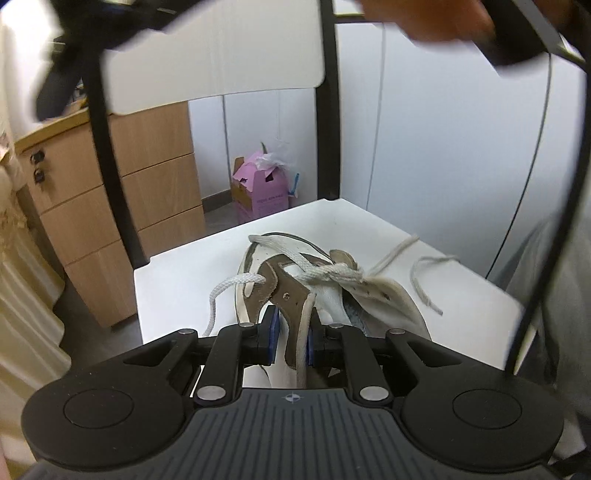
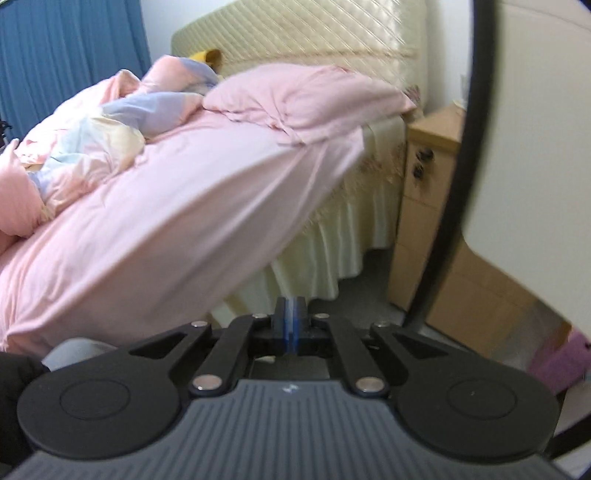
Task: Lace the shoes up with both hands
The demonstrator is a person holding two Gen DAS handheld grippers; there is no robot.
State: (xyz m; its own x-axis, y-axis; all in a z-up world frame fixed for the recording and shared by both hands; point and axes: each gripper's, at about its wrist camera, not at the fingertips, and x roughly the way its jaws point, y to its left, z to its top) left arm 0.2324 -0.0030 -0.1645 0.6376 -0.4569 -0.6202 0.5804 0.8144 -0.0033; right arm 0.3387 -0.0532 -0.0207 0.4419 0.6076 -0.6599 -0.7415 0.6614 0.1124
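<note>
- The shoe (image 1: 295,280) lies on the white seat of a chair (image 1: 177,288), in the lower middle of the left wrist view. Its long axis runs from the bottom centre of the frame up and away, so the toe points toward the far edge of the seat.
- The left gripper (image 1: 291,339) sits at the near end of the shoe, jaws narrowed onto the brown and white flap of the shoe's upper, with a blue pad on each side of it. It appears to be steadying the shoe.
- The lace (image 1: 332,275) is bunched into a rough knot-like tangle over the eyelets, just above the left gripper in the frame. One loose end (image 1: 218,295) trails down the left side of the shoe toward the lower left. Another loose end (image 1: 424,284) lies on the seat to the right of the shoe.
- The right gripper (image 2: 291,317) is fully closed in its own view, blue pads together with nothing visible between them. It looks out at a bed (image 2: 166,192) with pink bedding and a wooden cabinet (image 2: 424,221), not at the shoe.
- At the top of the left wrist view, blurred dark shapes and part of a hand (image 1: 424,18) hang high above the shoe; this is probably the right side, well apart from the lace.
- The relation that matters: the loose ends lie to either side of the held flap, and the free right gripper is far off and turned away. My guess is that it has to come down and turn toward the shoe before it can take the right-hand end.
</note>
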